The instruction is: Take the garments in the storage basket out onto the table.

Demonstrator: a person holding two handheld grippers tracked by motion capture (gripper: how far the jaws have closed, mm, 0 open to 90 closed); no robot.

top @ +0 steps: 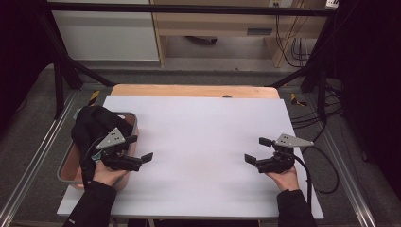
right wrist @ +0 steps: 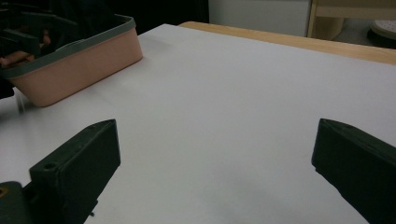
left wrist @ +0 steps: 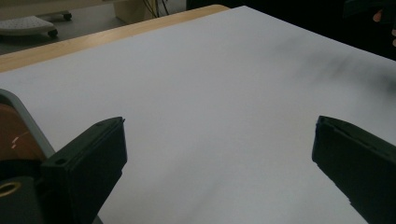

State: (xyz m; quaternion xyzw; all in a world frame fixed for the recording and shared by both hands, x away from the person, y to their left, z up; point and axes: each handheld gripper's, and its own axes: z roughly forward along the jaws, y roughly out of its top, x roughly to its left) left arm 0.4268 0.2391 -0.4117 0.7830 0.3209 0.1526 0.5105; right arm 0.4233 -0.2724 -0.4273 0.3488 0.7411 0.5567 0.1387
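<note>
A pink bin with a grey rim (top: 71,163) stands at the table's left edge, and a black garment (top: 94,124) is heaped in it. My left gripper (top: 140,148) hovers just right of the bin, jaws wide apart with nothing between them; in the left gripper view (left wrist: 219,154) bare white sheet lies between the jaws. My right gripper (top: 258,150) is held at the right side of the white sheet (top: 198,137), also open and empty. The right gripper view (right wrist: 215,158) looks across the sheet toward the pink bin (right wrist: 79,60).
The white sheet covers a wooden table (top: 194,90) whose far edge shows beyond it. A black frame (top: 61,75) and cables (top: 326,156) flank the table. Shelving (top: 217,23) stands on the floor behind.
</note>
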